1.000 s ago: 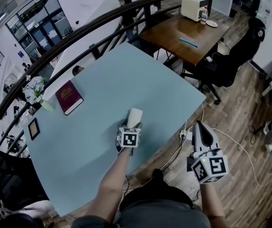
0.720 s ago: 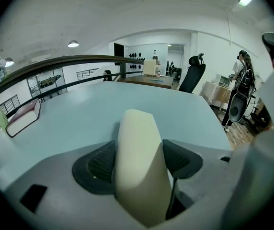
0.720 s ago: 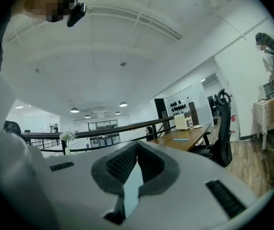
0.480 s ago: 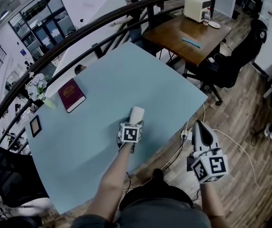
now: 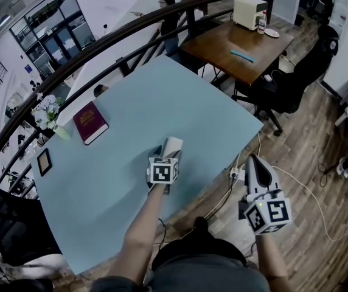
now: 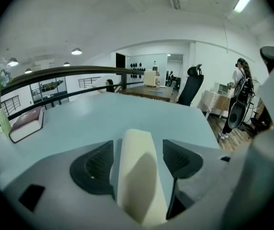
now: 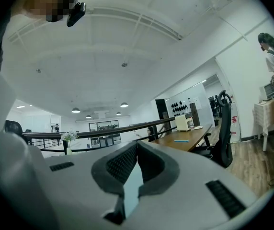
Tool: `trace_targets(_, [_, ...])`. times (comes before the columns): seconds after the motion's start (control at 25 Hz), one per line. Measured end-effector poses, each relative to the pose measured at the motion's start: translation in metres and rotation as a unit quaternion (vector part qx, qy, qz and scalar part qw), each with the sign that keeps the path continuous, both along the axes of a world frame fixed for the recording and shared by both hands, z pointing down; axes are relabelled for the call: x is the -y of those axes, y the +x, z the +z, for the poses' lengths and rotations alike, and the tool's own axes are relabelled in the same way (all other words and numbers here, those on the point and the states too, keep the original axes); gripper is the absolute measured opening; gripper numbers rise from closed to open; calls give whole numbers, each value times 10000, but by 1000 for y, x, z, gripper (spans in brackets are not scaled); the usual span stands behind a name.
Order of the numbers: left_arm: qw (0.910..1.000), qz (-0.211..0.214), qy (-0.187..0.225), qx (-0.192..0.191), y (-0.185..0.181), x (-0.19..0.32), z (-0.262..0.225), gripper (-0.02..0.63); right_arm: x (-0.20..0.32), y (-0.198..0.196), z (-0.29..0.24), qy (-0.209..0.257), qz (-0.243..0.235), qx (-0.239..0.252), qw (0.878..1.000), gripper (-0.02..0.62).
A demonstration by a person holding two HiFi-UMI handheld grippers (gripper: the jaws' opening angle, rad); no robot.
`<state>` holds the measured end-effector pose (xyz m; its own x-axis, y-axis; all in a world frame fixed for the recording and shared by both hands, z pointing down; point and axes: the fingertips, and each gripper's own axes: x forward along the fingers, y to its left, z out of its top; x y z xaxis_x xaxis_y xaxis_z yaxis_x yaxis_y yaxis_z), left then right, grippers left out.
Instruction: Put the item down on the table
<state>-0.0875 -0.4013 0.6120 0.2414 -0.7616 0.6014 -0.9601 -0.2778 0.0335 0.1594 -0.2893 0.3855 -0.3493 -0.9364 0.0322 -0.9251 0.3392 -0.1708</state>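
The item is a cream oblong block (image 5: 173,146) (image 6: 138,174) low over the pale blue table (image 5: 131,111), near its front edge. It lies lengthwise between the jaws of my left gripper (image 5: 165,157) (image 6: 138,159), and its far end sticks out past them. In the left gripper view a thin strip of table shows between the block and each dark pad (image 6: 93,166), so the jaws stand open around it. My right gripper (image 5: 258,166) (image 7: 136,150) hangs off the table over the wooden floor. Its pads meet at the tips and hold nothing.
A dark red book (image 5: 89,122) lies at the table's far left, with a small vase of flowers (image 5: 45,115) and a framed picture (image 5: 43,161) at the left edge. A black railing (image 5: 131,29) runs behind the table. A wooden desk (image 5: 238,41) and office chair (image 5: 295,78) stand to the right.
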Motion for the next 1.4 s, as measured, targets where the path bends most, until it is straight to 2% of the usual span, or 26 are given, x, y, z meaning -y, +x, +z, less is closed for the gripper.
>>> trace_targets(0.12, [9984, 2, 541, -165, 0, 4, -41, 311, 0, -2, -1, 24, -23, 19, 10000, -2])
trace_targets(0.28, [9913, 69, 1282, -288, 3, 1, -100, 307, -1, -6, -7, 92, -72, 14, 9999, -2])
trace_targets(0.44, [9786, -7, 1996, -499, -2, -12, -156, 232, -1, -9, -12, 172, -94, 2, 9998, -2])
trace_targets(0.6, [9649, -91, 2542, -648, -10, -30, -200, 170, -1, -11, -15, 234, -124, -15, 9996, -2])
trace_targets(1.04, [9423, -36, 3263, -753, -16, -75, -258, 49, -4, -10, -26, 371, -195, -59, 9991, -3])
trace_targets(1.2, [9386, -24, 3362, -775, -15, -88, -264, 22, -6, -12, -25, 380, -241, -67, 9990, -3])
trace_targets(1.4, [9391, -113, 3343, -785, -17, -97, -263, 6, -6, -14, -25, 367, -274, -78, 9989, -3])
